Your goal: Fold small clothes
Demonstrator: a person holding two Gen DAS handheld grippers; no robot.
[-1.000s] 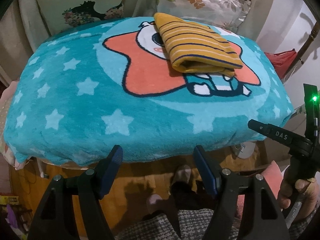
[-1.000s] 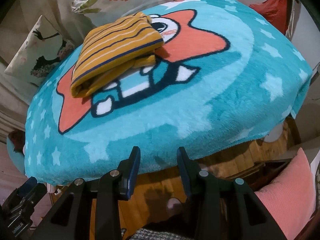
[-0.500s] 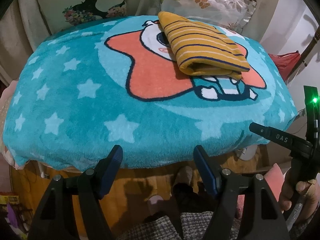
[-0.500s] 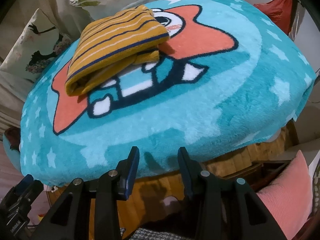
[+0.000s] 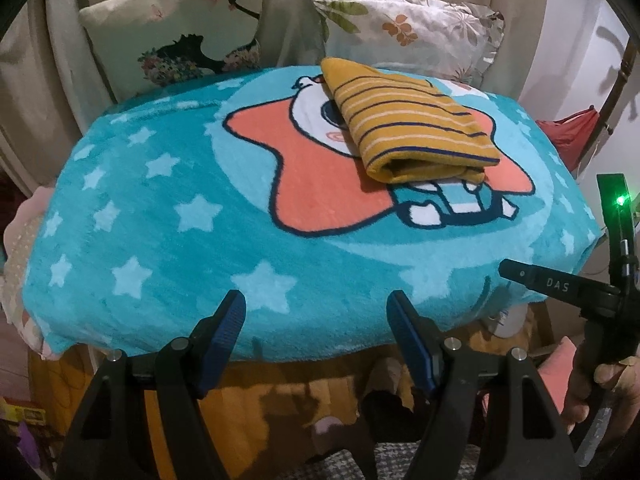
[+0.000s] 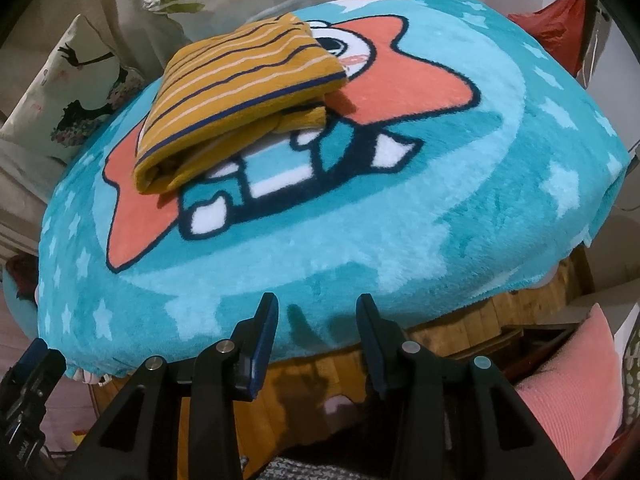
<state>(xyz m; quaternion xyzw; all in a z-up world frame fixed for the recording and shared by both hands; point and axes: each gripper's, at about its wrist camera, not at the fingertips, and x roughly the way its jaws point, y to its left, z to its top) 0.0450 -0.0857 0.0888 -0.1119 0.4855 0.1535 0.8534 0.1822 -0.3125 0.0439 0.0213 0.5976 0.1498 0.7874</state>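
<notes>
A teal star-print blanket with a cartoon star figure covers the work surface. Two patterned cushions stand behind its far edge. The mustard striped garment lies folded in a compact stack on the far part of the blanket, over the printed figure, untouched. The left gripper hangs at the near edge, jaws spread wide, empty. The right gripper is likewise empty at the near edge, with a narrower gap.
</notes>
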